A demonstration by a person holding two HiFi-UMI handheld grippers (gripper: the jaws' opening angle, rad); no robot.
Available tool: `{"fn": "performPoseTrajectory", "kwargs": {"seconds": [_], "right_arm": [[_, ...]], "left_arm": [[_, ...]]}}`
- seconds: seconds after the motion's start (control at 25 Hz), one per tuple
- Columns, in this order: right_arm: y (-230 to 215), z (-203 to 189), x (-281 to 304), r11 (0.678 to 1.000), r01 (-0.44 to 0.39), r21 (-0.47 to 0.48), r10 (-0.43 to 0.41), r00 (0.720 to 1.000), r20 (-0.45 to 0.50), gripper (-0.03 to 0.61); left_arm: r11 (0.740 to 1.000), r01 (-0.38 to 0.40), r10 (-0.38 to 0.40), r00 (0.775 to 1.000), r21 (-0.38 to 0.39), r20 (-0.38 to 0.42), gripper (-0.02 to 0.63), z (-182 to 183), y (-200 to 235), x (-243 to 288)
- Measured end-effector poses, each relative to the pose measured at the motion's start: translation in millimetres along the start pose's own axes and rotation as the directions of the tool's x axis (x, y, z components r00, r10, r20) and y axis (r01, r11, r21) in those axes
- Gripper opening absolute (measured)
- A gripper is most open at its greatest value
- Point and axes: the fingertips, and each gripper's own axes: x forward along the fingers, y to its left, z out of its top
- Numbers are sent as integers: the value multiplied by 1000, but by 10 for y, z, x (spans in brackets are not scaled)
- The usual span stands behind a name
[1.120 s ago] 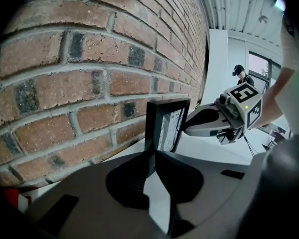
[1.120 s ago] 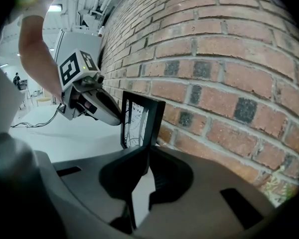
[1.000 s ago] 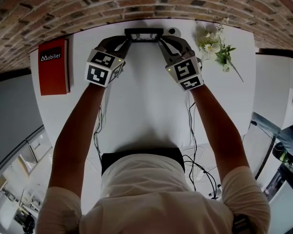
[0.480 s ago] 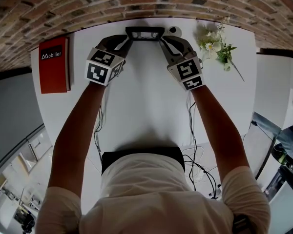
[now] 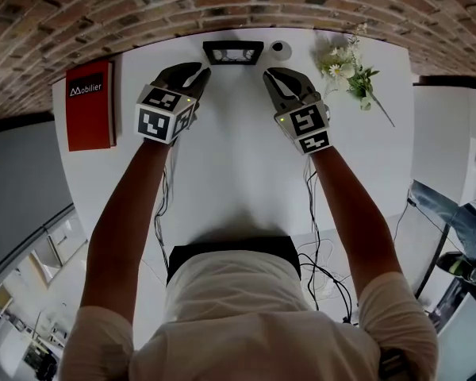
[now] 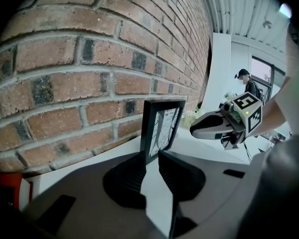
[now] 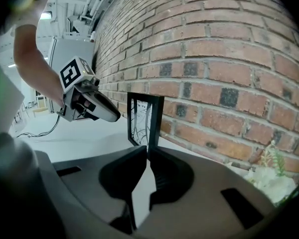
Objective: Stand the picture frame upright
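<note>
White desk set against brick wall; picture frame seen upright at the middle of the far edge, touched by nothing. Left gripper jaws have just been opening, now spread and empty. Right gripper jaws parted narrowly, likewise empty. Step judged a clean let-go: both best drawn straight back toward the near edge, without sideways brushing, frame watched for tipping.
</note>
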Motion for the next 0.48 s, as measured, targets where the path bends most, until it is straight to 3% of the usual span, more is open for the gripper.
{"fn": "performPoseTrajectory", "kwargs": {"seconds": [0.28,0.48], "right_arm": [[264,-21,-392,998,33,53,-33,999,-5,25],[695,22,-848,992,74,99,-75,997,1,25]], "left_arm": [[999,27,-25,998,-36,54,77,-29,-231,-434],[995,80,-74,993,-55,94,80,-192,-564,-1002]]}}
